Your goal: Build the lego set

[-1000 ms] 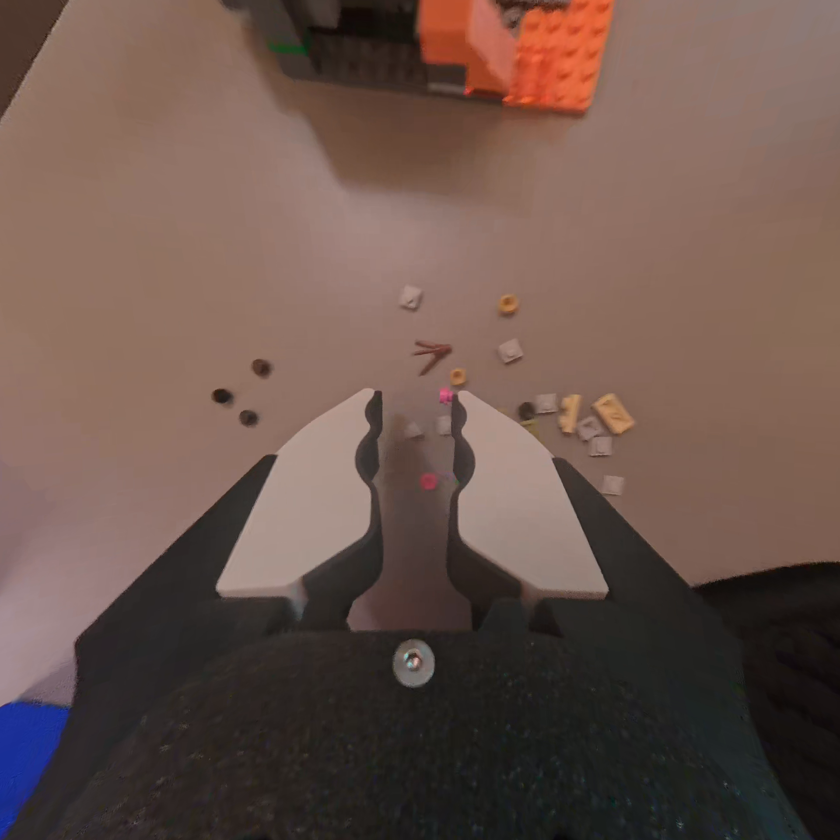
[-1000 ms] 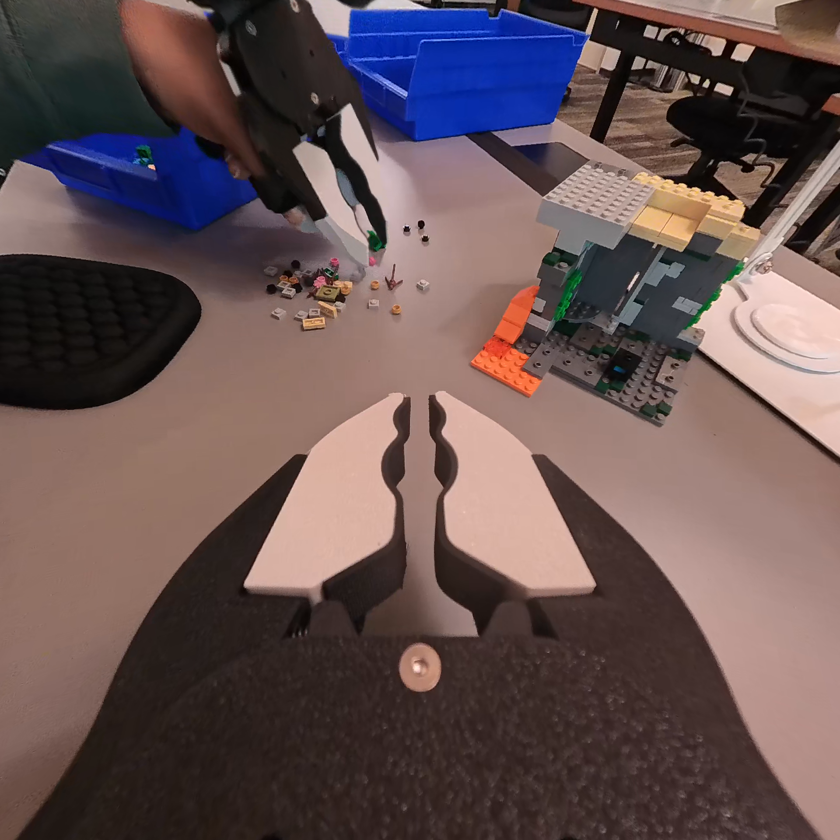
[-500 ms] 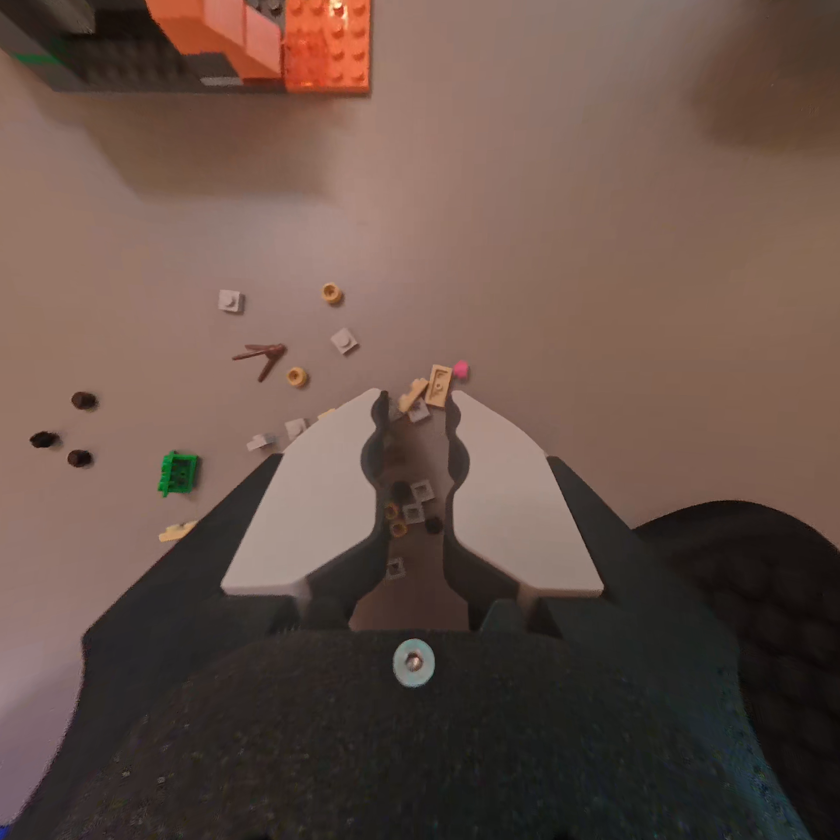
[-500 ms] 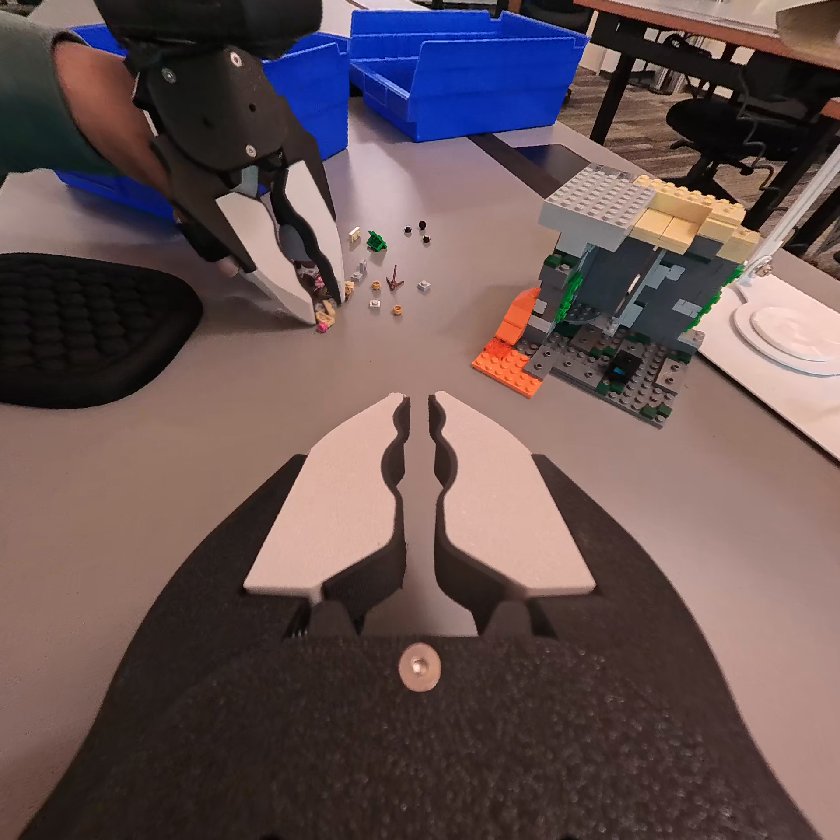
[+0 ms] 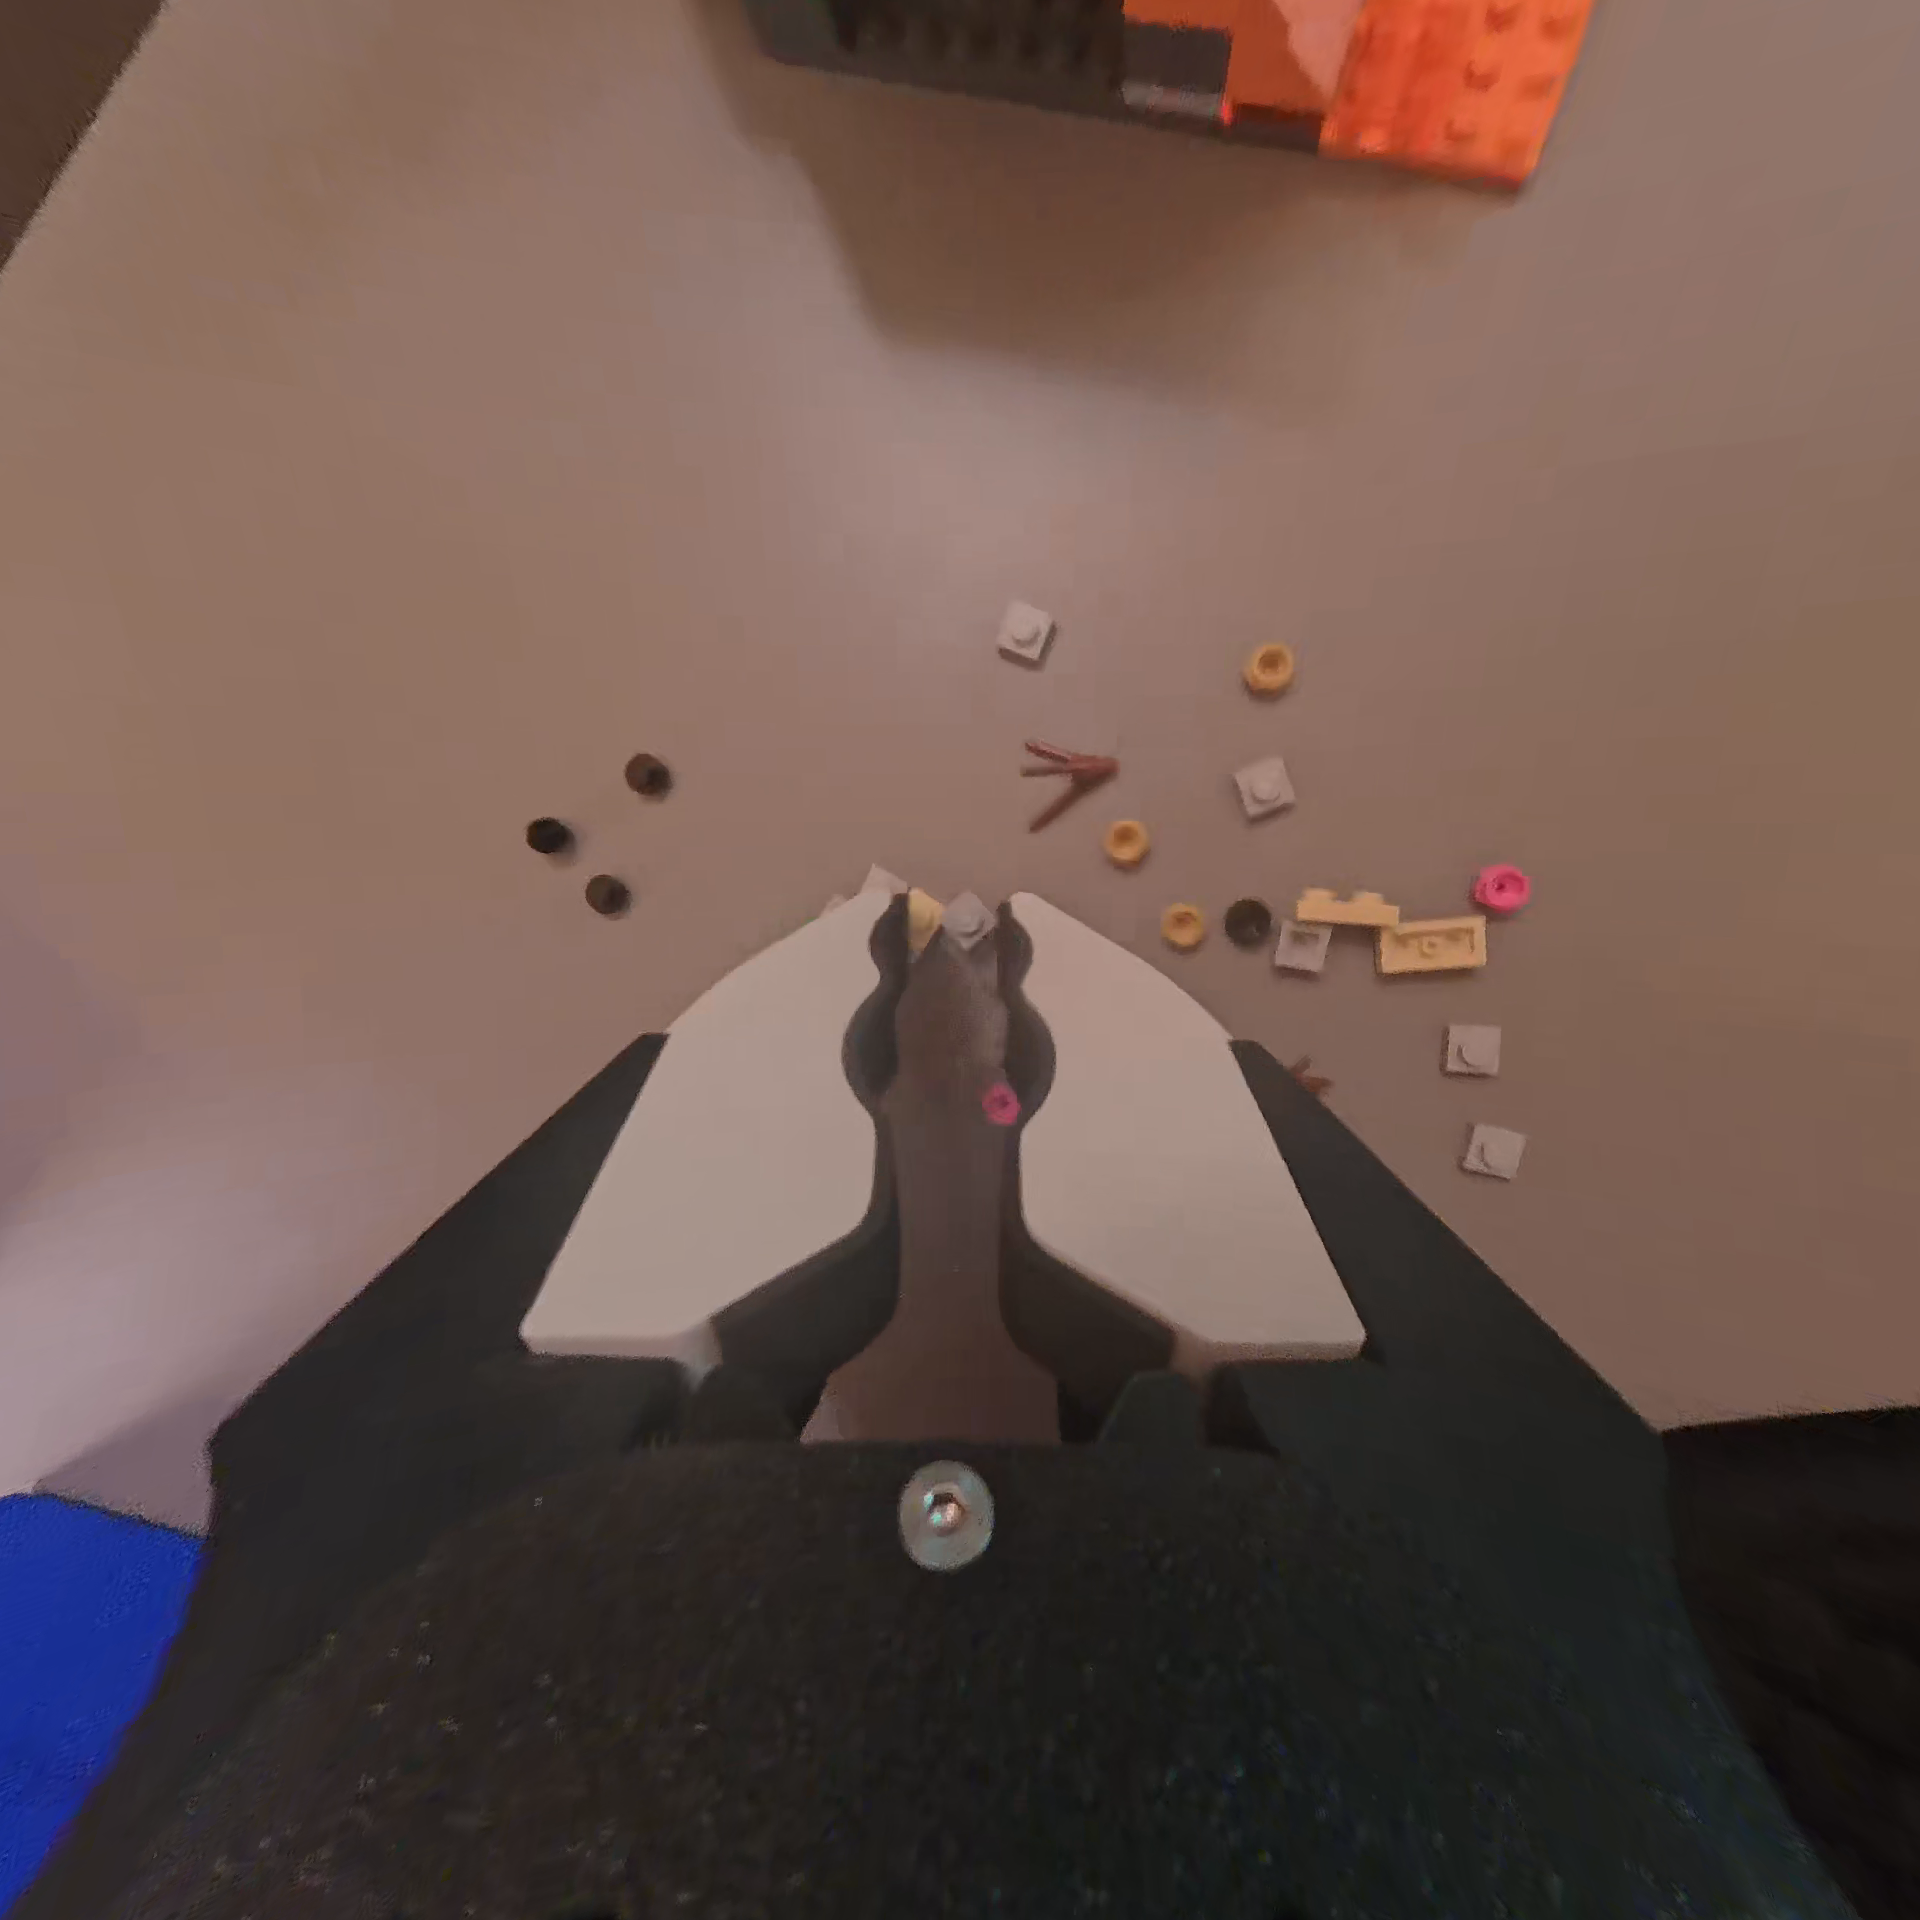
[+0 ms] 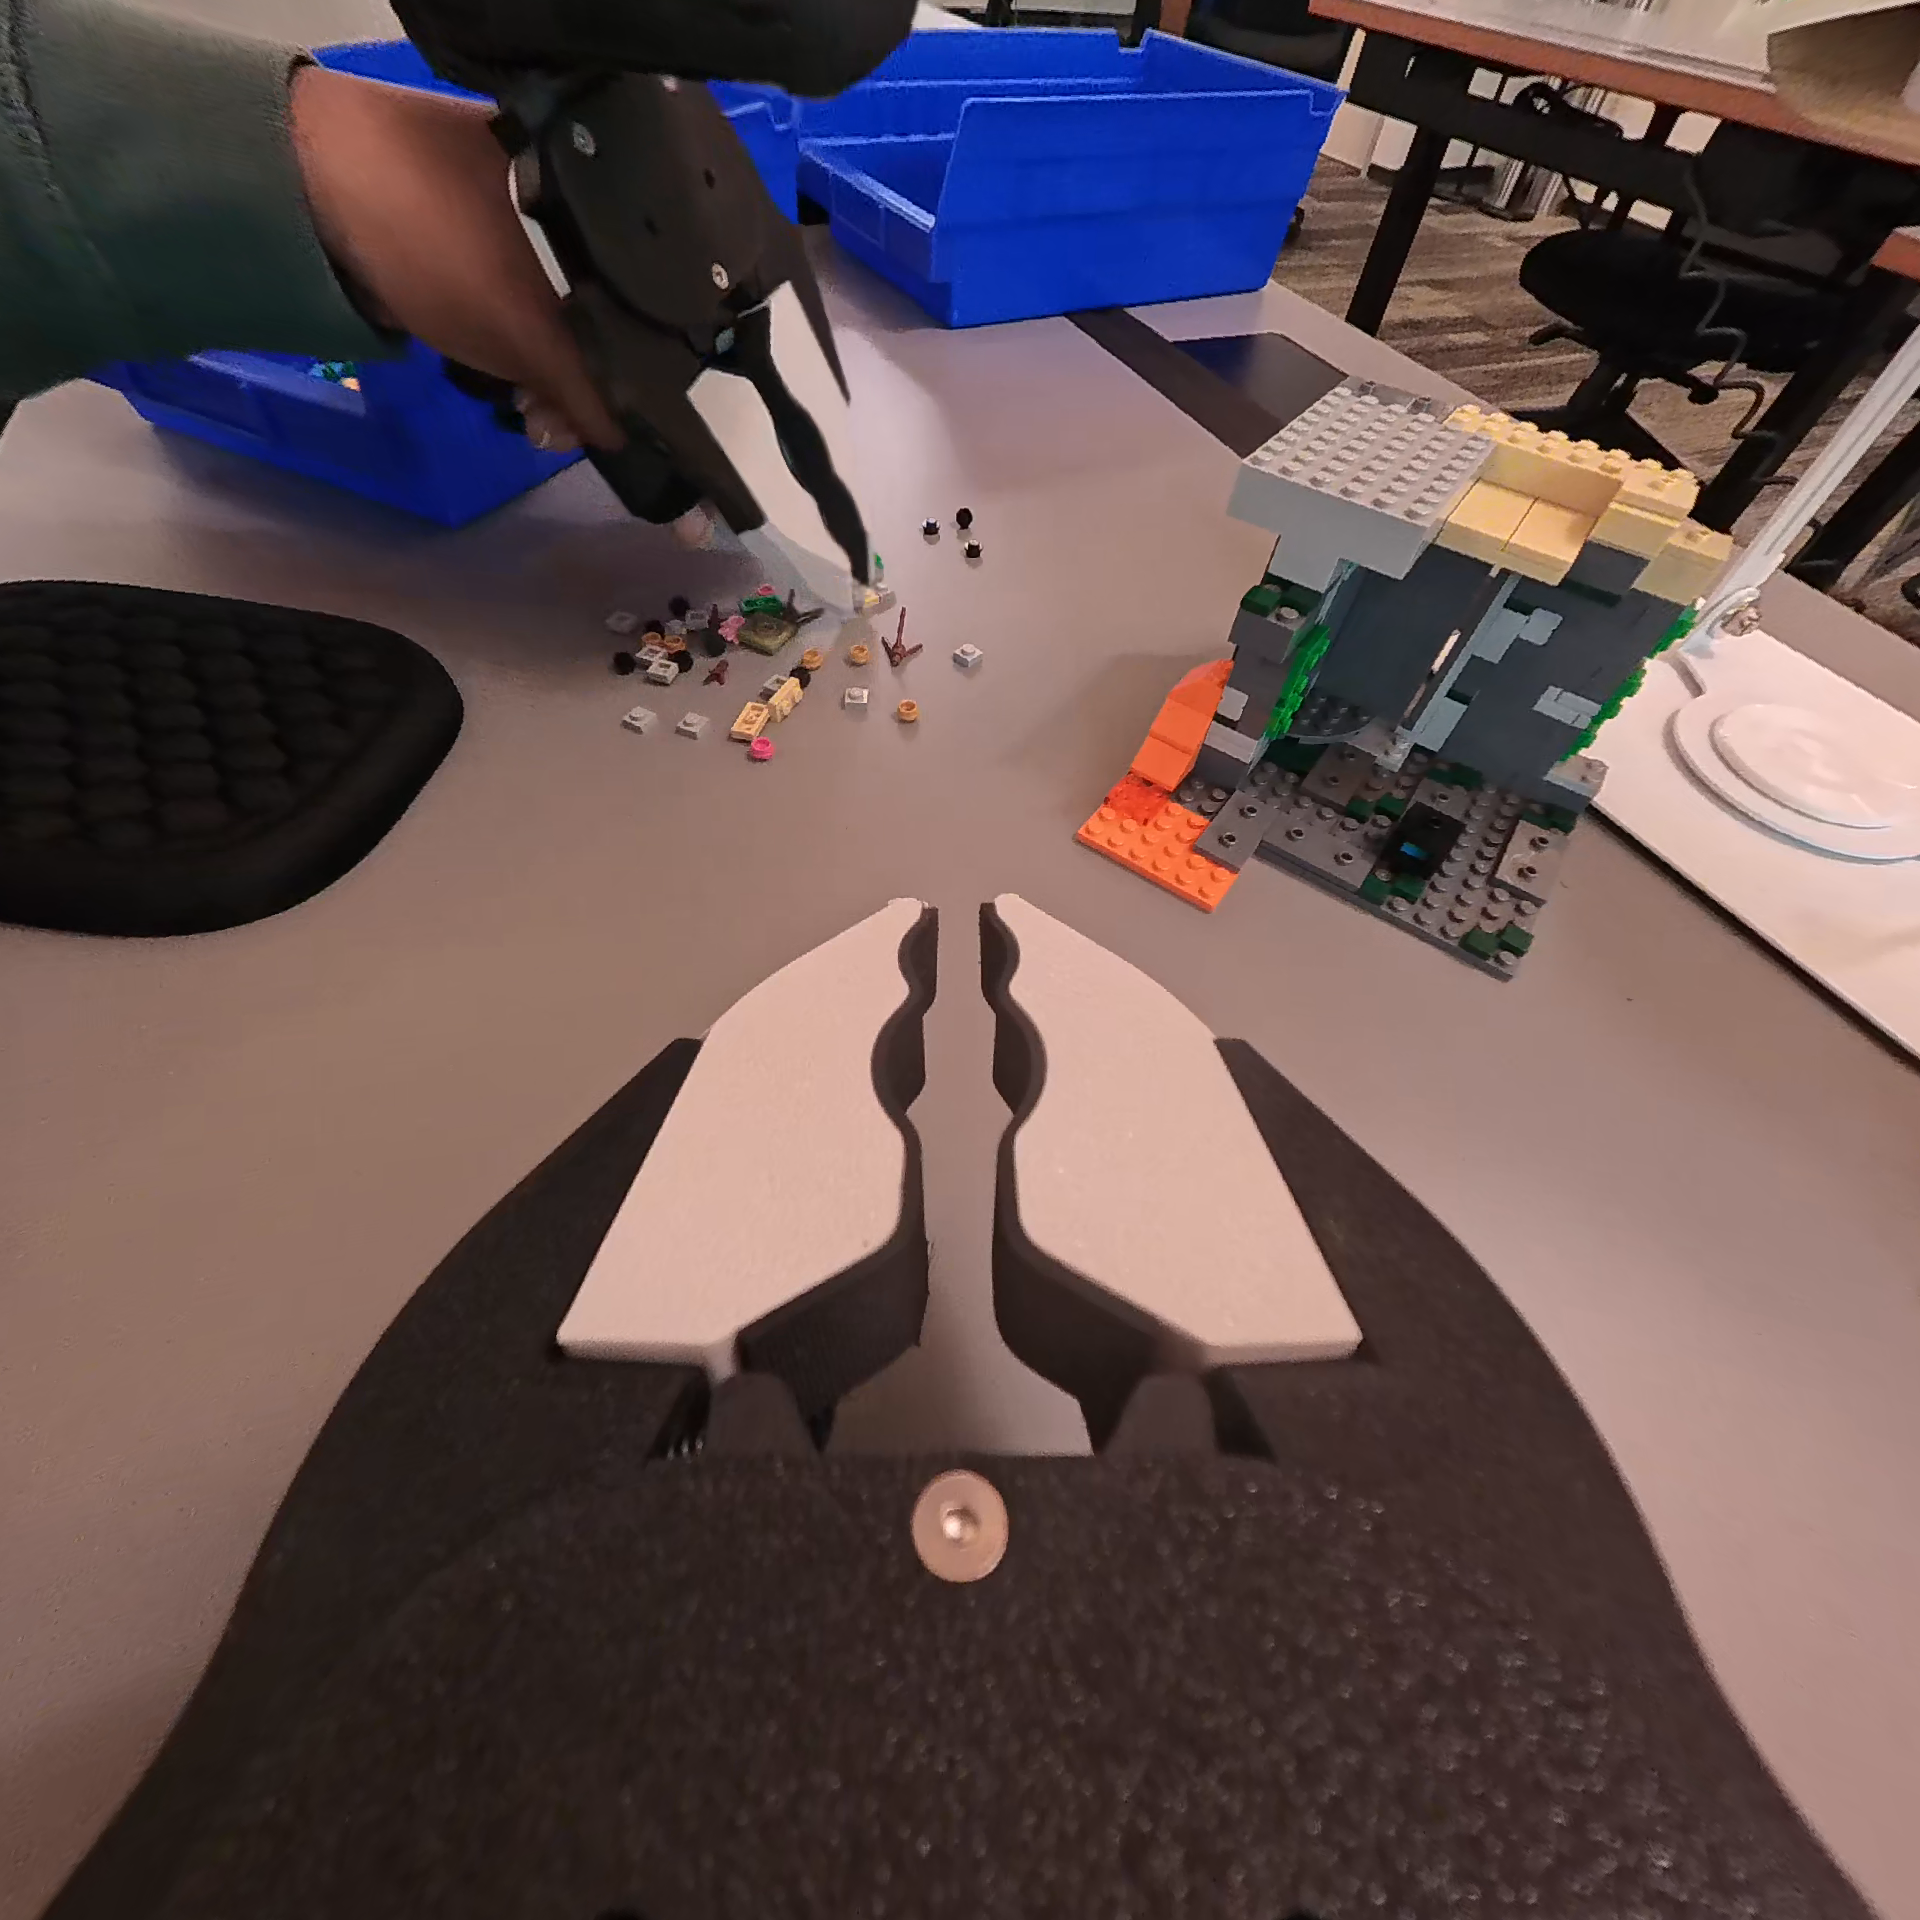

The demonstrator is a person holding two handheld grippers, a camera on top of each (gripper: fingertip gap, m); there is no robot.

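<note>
My left gripper points down at a grey table with its tips on a scatter of small building pieces. A tan piece and a small grey one-stud plate lie on the table between its fingertips. The jaws are narrow around them and count as open. A pink stud lies on the table farther back between the fingers. In the right wrist view a hand holds this gripper at the far edge of the pile. My right gripper hovers over bare table, jaws nearly together with a slim empty gap.
A brick building on grey and orange plates stands at the right; its orange plate shows in the left wrist view. A black pad lies left. Blue bins stand behind. Three dark studs, a brown twig and tan plates lie around. The left gripper's tips are roughly 20 cm from the right gripper's.
My left gripper swung right over the pile, then back left, and its jaws narrowed around the tan and grey pieces. My right gripper has not moved.
</note>
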